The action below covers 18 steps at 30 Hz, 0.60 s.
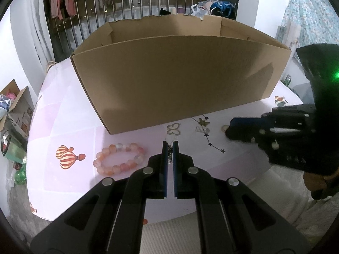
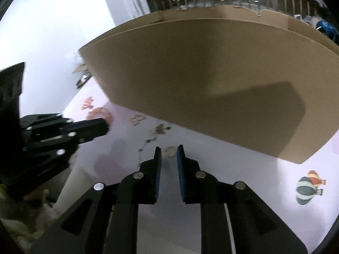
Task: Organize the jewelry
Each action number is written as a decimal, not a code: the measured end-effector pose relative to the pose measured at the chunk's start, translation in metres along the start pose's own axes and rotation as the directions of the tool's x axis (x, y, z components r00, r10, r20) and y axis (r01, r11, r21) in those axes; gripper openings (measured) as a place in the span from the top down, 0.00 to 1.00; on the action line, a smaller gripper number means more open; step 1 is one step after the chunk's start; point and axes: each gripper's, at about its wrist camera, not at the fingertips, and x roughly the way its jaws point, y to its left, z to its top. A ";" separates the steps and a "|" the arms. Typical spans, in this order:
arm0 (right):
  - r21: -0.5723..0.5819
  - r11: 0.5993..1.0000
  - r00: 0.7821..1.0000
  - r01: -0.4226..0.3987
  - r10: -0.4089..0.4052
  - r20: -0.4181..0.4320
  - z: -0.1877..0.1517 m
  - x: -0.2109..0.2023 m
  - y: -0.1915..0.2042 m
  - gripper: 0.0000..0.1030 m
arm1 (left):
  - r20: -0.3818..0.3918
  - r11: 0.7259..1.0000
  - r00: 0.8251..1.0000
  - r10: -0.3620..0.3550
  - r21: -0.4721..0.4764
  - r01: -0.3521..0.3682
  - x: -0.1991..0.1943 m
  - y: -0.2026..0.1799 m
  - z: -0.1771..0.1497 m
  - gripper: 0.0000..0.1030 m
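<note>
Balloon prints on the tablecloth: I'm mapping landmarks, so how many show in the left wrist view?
2, maybe more behind the cardboard box: a striped orange cluster left of the bead bracelet, and one at the box's right corner.

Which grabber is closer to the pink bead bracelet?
Left. The left gripper sits just right of the bead bracelet, pinching a small sparkly piece. The right gripper is farther right, beyond the star chain.

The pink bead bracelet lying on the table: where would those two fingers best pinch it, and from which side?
Probably from above, across one stretch of the ring. The bracelet lies flat on the table, apart from the cardboard box, with an open middle. One finger could drop inside the loop and the other outside, closing on a bead or two. A sideways approach would likely just push the round beads along.
</note>
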 end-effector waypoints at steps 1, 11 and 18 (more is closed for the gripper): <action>-0.023 1.000 1.000 -0.002 0.002 0.000 -0.001 0.000 0.005 0.81 | 0.001 1.000 1.000 0.000 0.000 0.000 0.000 0.000 0.000 0.97; -0.034 0.996 0.996 0.086 -0.084 0.041 0.004 -0.006 -0.003 0.71 | -0.004 1.000 1.000 0.007 -0.002 -0.007 0.004 -0.002 0.000 0.97; -0.016 0.989 0.987 0.147 -0.146 0.060 0.004 0.004 0.003 0.72 | -0.007 1.000 1.000 0.010 -0.002 -0.010 0.005 -0.004 0.002 0.97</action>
